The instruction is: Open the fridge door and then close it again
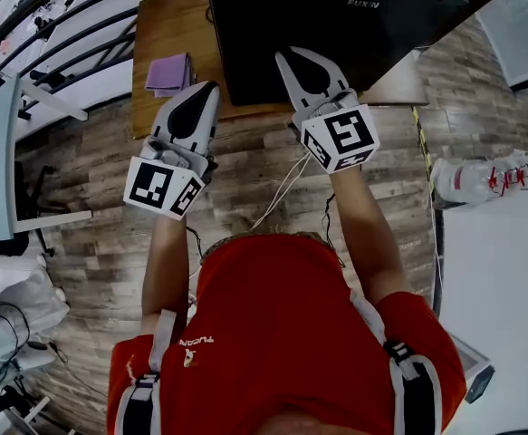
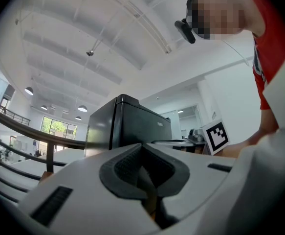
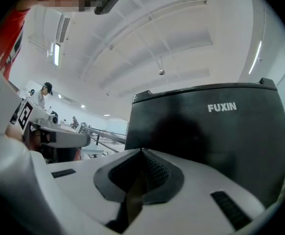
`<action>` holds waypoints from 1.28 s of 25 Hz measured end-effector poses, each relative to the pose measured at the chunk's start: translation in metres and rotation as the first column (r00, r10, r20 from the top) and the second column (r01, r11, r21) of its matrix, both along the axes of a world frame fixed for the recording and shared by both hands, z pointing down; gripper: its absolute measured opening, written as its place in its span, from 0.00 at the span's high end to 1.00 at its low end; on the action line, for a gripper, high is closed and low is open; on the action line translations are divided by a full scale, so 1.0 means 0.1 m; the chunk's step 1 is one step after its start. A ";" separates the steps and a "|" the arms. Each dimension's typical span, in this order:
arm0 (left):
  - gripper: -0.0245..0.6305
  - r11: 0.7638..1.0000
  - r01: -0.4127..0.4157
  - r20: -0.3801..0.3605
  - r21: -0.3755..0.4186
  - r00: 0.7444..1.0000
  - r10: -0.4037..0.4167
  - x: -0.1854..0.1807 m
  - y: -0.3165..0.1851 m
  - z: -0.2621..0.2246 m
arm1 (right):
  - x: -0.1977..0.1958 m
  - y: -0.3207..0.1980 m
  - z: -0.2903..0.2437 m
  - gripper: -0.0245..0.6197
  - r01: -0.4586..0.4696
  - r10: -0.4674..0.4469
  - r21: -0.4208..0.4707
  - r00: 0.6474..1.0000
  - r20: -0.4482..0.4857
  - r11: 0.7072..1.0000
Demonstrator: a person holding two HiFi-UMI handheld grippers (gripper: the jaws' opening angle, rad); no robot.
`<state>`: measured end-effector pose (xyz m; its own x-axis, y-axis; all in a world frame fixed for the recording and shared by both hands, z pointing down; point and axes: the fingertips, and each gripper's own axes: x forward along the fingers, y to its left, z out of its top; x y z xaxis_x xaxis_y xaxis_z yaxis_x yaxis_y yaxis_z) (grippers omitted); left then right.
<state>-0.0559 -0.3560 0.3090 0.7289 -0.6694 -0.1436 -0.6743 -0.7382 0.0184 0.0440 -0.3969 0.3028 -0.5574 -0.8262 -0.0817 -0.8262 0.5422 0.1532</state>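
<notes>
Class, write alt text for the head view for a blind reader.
From above, a person in a red shirt points a shut left claw and a shut right claw toward a black fridge on a wooden table. A purple cloth lies near the left claw.

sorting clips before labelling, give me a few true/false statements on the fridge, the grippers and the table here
1. The door of the black FUXIN fridge looks closed. True.
2. The left gripper is clamped on the folded purple cloth. False: its jaws are shut on nothing, and the cloth lies apart from it on the brown wooden table.
3. The right gripper points at the fridge front with its jaws shut and empty. True.
4. The fridge stands on the plank floor. False: it stands on the wooden table.
</notes>
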 end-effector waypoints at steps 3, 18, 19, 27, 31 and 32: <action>0.95 1.000 -0.007 -0.003 0.009 1.000 0.007 0.06 0.09 -0.02 | -0.07 0.24 -0.03 0.92 0.056 -0.056 0.009 0.998 0.017 0.998; 0.95 1.000 -0.015 -0.009 0.027 1.000 0.015 0.21 0.28 -0.10 | -0.38 0.79 -0.11 0.92 0.203 -0.203 0.009 0.975 0.095 0.979; 0.95 1.000 -0.013 -0.008 0.026 1.000 0.014 0.21 0.29 -0.09 | -0.38 0.81 -0.10 0.92 0.205 -0.205 0.007 0.974 0.094 0.979; 0.95 1.000 -0.010 -0.008 0.025 1.000 0.010 0.26 0.33 -0.10 | -0.31 0.87 -0.11 0.92 0.203 -0.203 0.008 0.975 0.095 0.979; 0.95 0.999 -0.014 -0.005 0.029 1.000 0.014 0.29 0.34 -0.10 | -0.27 0.89 -0.11 0.92 0.200 -0.201 0.013 0.975 0.098 0.980; 0.95 0.999 -0.014 -0.004 0.030 1.000 0.014 0.30 0.34 -0.10 | -0.26 0.89 -0.11 0.92 0.200 -0.200 0.014 0.975 0.098 0.980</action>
